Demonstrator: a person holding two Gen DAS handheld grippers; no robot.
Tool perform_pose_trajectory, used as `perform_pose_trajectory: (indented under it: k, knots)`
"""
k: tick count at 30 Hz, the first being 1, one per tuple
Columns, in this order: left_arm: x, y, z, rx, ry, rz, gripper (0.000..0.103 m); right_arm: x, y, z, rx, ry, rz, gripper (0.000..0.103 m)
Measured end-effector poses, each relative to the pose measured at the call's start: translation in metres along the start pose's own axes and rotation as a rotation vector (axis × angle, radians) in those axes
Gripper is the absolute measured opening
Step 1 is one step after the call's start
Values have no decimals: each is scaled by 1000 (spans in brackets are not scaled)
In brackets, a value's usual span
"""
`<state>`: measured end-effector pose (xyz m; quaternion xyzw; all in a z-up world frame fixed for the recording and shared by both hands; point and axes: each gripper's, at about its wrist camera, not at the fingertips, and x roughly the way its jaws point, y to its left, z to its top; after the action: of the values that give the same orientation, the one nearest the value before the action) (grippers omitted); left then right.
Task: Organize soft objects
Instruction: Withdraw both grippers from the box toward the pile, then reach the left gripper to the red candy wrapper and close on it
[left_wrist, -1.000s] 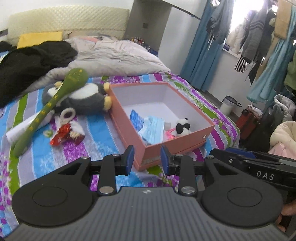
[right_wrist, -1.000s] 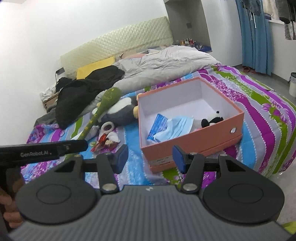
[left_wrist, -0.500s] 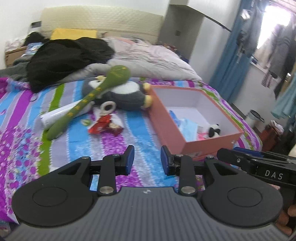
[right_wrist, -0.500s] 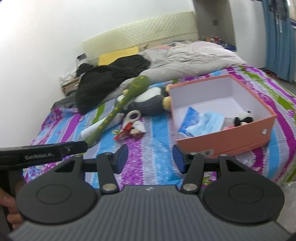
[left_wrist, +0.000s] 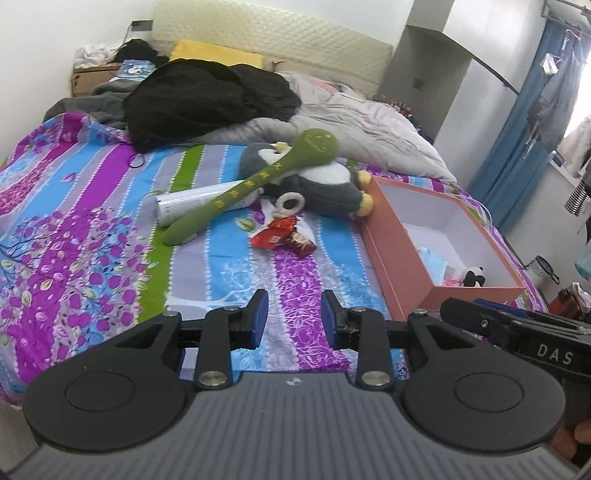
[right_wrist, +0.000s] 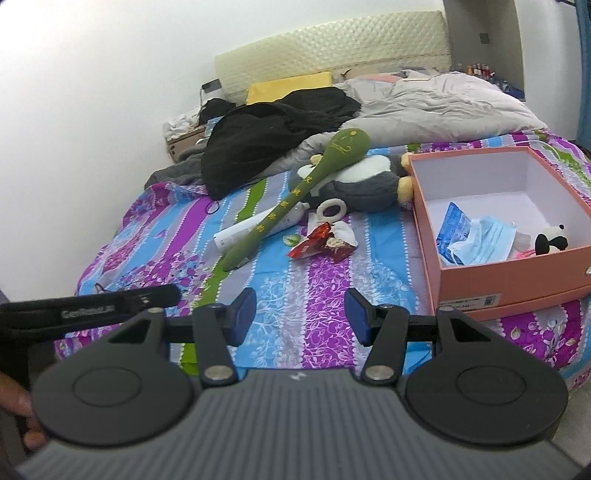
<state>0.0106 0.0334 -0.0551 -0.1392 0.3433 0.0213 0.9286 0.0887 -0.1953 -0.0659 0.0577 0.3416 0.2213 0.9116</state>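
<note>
We note both tongs, left gripper (left_wrist: 293, 320) and right gripper (right_wrist: 300, 316), part-open and empty; the salmon-pink cardboard box (left_wrist: 391, 254) at 3 o'clock hides most of its contents.

The bed sheet (left_wrist: 92, 258) carries purple, blue, grey and green stripes with purple leaf prints; the box (right_wrist: 509, 277) is salmon-pink outside, white inside; the plush mallet (left_wrist: 258, 177) is olive green with yellow characters; the penguin plush (left_wrist: 325, 184) is grey and white with yellow feet
</note>
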Motion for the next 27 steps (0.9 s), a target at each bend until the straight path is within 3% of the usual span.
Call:
perform_pose_trajectory:
  k: [9, 27]
  knots:
    - [45, 1, 1, 17, 61, 9, 36, 41, -12, 7, -29, 73, -22, 55]
    - [225, 19, 53, 46, 175, -2, 36, 197, -36, 43, -122, 222, -14, 55]
